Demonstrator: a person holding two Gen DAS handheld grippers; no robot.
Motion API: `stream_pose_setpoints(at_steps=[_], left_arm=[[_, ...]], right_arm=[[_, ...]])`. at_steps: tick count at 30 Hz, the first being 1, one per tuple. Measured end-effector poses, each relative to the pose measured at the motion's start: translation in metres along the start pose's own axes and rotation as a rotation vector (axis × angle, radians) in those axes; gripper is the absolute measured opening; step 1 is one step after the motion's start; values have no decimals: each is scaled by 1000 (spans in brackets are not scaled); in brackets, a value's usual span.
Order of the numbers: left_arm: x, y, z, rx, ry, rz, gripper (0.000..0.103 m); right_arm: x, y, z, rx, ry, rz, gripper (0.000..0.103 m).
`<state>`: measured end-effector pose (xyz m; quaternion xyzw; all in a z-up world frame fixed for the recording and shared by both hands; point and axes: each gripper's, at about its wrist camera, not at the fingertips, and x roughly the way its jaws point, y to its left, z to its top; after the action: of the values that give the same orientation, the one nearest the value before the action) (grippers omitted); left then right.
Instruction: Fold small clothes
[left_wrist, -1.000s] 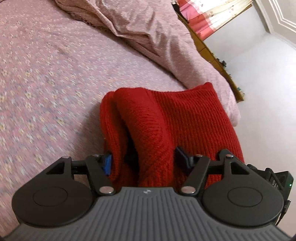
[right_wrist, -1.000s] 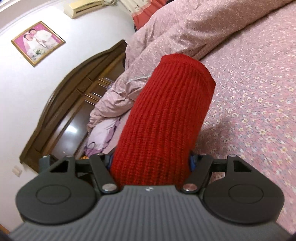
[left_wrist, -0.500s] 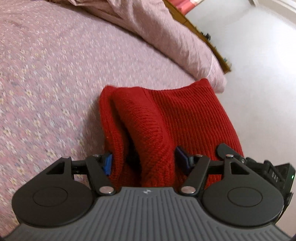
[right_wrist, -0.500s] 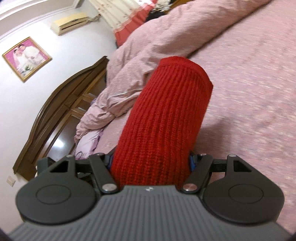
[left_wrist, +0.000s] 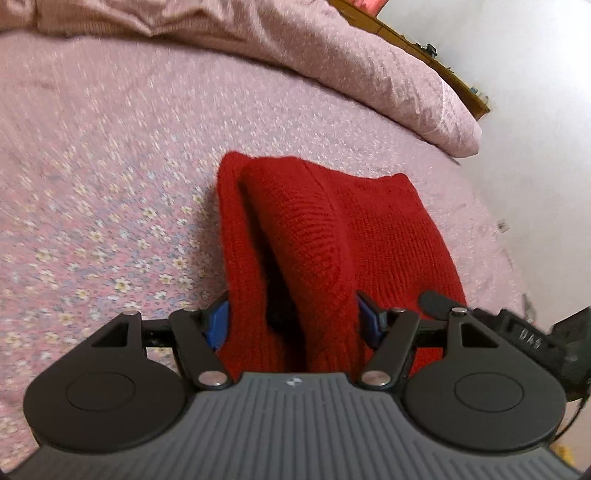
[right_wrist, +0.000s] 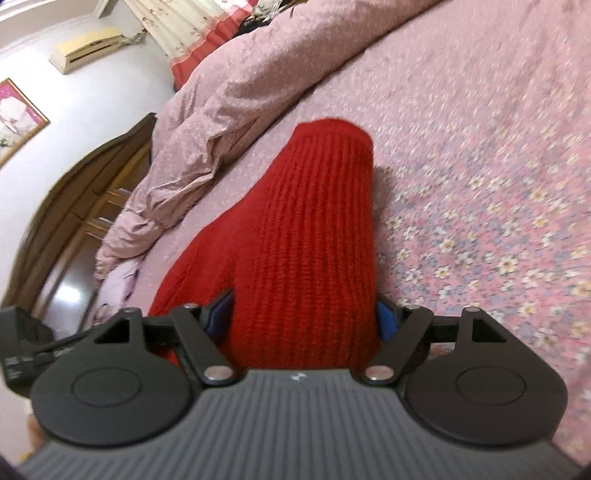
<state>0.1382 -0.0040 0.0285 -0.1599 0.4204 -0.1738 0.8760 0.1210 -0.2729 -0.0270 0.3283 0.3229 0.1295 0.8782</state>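
Red knit garment (left_wrist: 332, 236), thick ribbed weave, bunched and held off the bed by both grippers at once.

Left gripper (left_wrist: 293, 325): jaws pressed onto a doubled fold of the knit, blue pads (left_wrist: 218, 325) biting either side. A dark gap runs between two layers inside the pinch. From the jaws, the fabric runs away and spreads right toward the other gripper, part of which shows at the near right edge.

Right gripper (right_wrist: 304, 321): jaws clamped across a wide rolled band of the same garment (right_wrist: 314, 236); blue pads (right_wrist: 386, 321) just visible at both flanks. Knit stands out forward from the jaws as a fat tube, far end rounded, with a lobe sagging to the left.

Beyond the garment: floral pink bedsheet (left_wrist: 110, 206), blurred in both views. Rumpled pink duvet (right_wrist: 229, 96) lies along the far side. Wooden headboard (right_wrist: 74, 192), wall air conditioner (right_wrist: 85, 48) and framed picture (right_wrist: 14, 118) at far left in the right wrist view.

Judgement on risks:
- Layers in the left pinch look uneven; one could slip free, so the fold would open when laid down.
- Bulk in the right jaws is large; a loose grip may let the roll sag or twist.
- Setting down too near the duvet could snag the edge and skew the fold.
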Motion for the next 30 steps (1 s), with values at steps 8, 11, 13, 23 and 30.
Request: stream_pose_setpoints(at_steps=[8,11,13,23,30], left_arm=[[-34,-25,-19,94,-40,129,72],[-37,-26,-29,114,-50,157,72],[-29,-22,-35,111,-32,167,73],[-15,-9,-46,65,-48,174,83],[-36,-27,-58,127,-51,210,83]], right_arm=[[-49,22,-16,-134,-96,-102,78],[-53,30,-28,-169,-84,-133,78],[-48,30,-36,-195,-60,-167,78],[-30,16,-54,-156,-9,-208,77],[-49,38,-65,-224,-16,-236,77]])
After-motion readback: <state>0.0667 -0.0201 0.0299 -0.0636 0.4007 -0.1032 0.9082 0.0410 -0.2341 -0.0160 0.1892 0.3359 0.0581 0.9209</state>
